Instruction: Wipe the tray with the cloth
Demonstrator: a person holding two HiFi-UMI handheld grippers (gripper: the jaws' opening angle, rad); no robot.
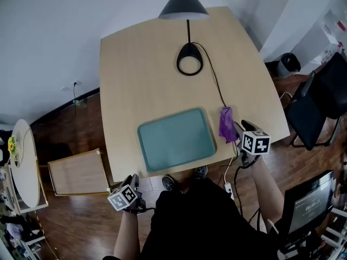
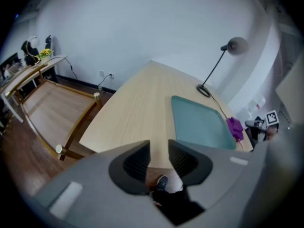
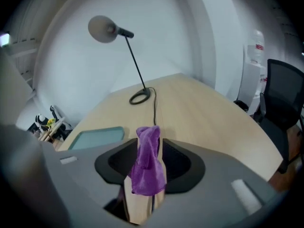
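Purple cloth (image 1: 226,124) is bunched at the table (image 1: 141,75) edge, just right of the teal tray (image 1: 176,140).
Right gripper (image 3: 150,151) is seen with its jaws wide apart, the cloth standing between them but not clamped. Left gripper (image 2: 159,153) is held off the table, jaws partly apart, nothing between them. Cloth is judged light, soft and limp, likely to drape and slip. Any pinch is best taken on the thick bunched fold. Tray is judged stiff and slick, with 1 flat face.

Desk lamp (image 1: 183,7) on table (image 1: 141,69) (cable (image 1: 213,75) trailing)
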